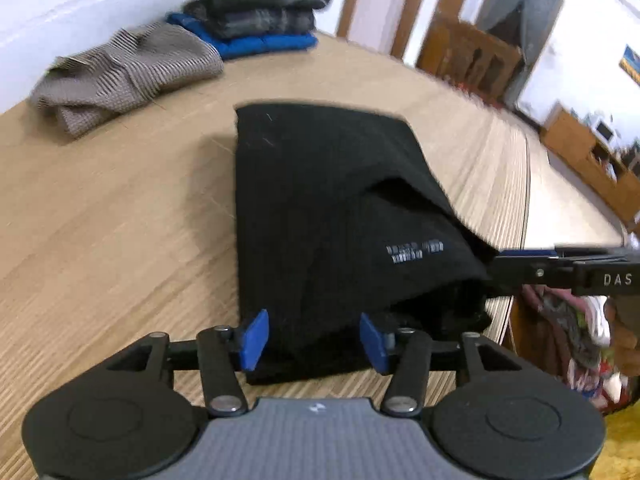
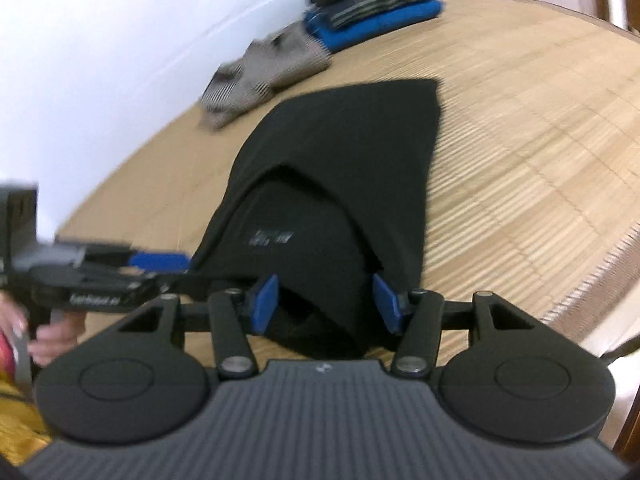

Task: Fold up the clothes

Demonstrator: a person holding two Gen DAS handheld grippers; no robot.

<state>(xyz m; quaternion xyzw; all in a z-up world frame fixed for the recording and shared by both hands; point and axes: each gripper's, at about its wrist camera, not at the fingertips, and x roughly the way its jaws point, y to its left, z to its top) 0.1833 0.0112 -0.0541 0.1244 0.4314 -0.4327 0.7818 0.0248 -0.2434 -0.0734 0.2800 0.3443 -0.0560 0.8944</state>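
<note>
"DAS" on the right tongs (image 1: 520,264); black garment's (image 1: 320,200) white print illegible.

A folded black garment (image 2: 340,184) lies on the wooden worktop (image 2: 520,140), its near end between the parted blue pads (image 2: 264,302) of the right hand-held gripper (image 2: 326,302). The left hand-held gripper (image 2: 160,261) reaches in from the left edge. Farther back lie a striped garment (image 2: 264,76) and a stack of folded clothes (image 2: 372,4).
</note>
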